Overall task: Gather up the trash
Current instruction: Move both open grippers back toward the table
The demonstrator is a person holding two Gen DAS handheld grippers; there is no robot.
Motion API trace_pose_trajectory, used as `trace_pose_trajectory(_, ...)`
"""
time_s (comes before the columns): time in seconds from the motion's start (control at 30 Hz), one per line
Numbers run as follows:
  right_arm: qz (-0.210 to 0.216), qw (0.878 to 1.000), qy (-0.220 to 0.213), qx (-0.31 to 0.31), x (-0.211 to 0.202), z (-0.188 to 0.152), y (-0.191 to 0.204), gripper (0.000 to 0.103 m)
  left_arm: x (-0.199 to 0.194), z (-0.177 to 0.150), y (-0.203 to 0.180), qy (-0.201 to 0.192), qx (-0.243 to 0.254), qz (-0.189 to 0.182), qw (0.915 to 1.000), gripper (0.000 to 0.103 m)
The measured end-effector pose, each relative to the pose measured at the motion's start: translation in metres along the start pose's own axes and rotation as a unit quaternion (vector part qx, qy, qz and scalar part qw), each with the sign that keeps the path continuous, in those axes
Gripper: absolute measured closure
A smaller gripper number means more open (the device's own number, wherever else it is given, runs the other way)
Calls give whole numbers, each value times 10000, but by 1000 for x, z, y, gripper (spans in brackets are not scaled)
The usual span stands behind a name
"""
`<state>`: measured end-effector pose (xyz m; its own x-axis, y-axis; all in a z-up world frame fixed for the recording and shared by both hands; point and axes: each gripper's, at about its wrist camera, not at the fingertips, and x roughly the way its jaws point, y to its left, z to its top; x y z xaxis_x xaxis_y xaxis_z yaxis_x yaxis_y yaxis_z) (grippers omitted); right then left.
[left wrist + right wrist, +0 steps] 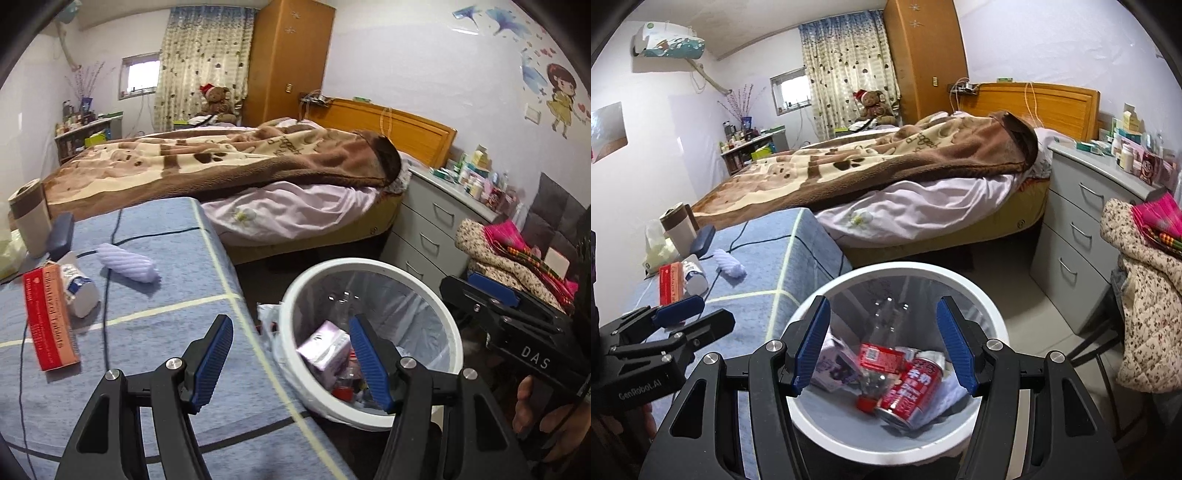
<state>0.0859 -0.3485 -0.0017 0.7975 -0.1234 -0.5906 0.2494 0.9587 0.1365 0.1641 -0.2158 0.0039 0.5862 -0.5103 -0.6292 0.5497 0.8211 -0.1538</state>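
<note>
A white trash bin (897,268) with a clear liner stands on the floor beside a low table with a blue cloth (764,266). In the bin lie a red can (910,387), a clear bottle with a red cap (882,332) and a purple carton (833,371). My right gripper (884,345) hangs open over the bin with nothing between its pads. My left gripper (291,360) is open and empty over the table's edge, next to the bin (369,263). On the cloth lie a red box (50,317), a white bottle (79,293) and a lavender twisted object (127,263).
A cup (29,218), a dark blue case (61,230) and a dark cable (110,280) also sit on the table. A bed with a brown blanket (221,162) stands behind. Grey drawers (1082,236) and a chair piled with clothes (1145,295) are to the right.
</note>
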Motion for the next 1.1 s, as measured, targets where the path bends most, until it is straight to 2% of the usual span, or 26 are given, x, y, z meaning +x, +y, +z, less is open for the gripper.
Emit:
trace_pose_trajectory(0.4, 318, 9991, -76, -256, 12, 9, 36, 41, -23, 4, 65, -210, -389, 470, 9979, 37)
trace_pose_trajectory(0.6, 584, 9976, -79, -368, 23, 12, 57, 41, -35, 2, 107, -289, -703, 818, 9937, 37)
trace_pose_trajectory(0.73, 723, 9958, -93, -546, 34, 13, 76, 40, -44, -2, 135, -348, -863, 1149, 9890, 32)
trace_pose_trajectory(0.87, 930, 9929, 36, -740, 49, 14, 92, 37, -44, -8, 163, -265, -1091, 1339, 9846, 31)
trace_pose_trajectory(0.93, 1074, 9904, 139, -855, 57, 16, 102, 37, -42, -11, 176, -162, -1158, 1426, 9829, 25)
trace_pose_trajectory(1.0, 1124, 9890, 200, -938, 64, 18, 110, 37, -39, -15, 185, -110, -1157, 1364, 9838, 23)
trace_pose_trajectory(1.1, 1207, 9870, 289, -1017, 75, 20, 120, 37, -33, -20, 192, -43, -1022, 1560, 9824, 23)
